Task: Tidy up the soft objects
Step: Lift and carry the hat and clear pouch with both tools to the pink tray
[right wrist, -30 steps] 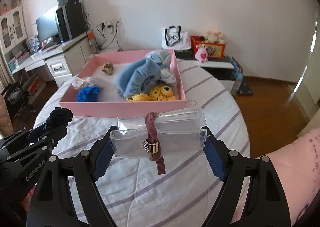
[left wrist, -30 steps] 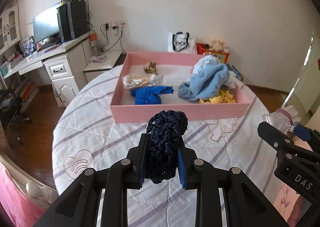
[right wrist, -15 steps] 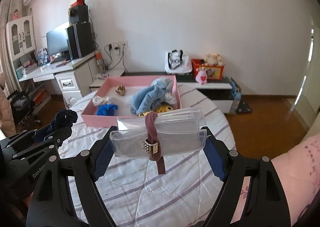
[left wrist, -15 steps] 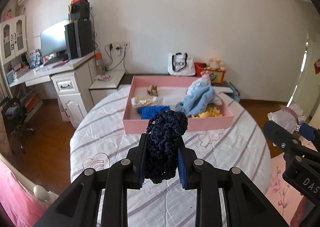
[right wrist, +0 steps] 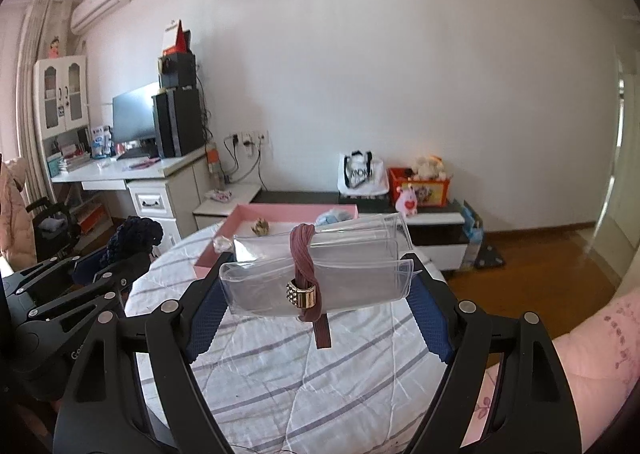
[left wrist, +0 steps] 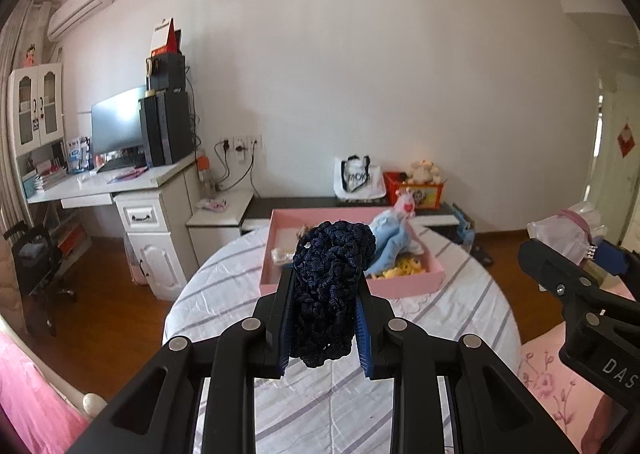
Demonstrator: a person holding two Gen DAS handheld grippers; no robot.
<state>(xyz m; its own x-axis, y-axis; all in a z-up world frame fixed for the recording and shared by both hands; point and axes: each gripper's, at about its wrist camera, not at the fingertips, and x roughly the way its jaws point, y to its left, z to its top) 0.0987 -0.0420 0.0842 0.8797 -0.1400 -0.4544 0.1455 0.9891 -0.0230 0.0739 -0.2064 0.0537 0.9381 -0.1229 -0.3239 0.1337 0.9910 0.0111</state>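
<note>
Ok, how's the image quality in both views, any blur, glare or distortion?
Left wrist view: sharp on the yarn bundle, strong fisheye bending of the walls, dark corner vignette, doorway blown out. Right wrist view: same barrel distortion, bright doorway at the right edge, faint reflections on the clear pouch, no motion blur evident.

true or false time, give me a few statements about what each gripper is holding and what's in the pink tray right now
1. The left gripper is shut on a dark navy knitted piece. True.
2. The right gripper holds a clear plastic pouch with a mauve band around it. True.
3. The pink tray sits on the wooden floor. False: it rests on the striped bedsheet.
4. The tray holds nothing. False: a light blue soft toy and yellow items lie in it.
</note>
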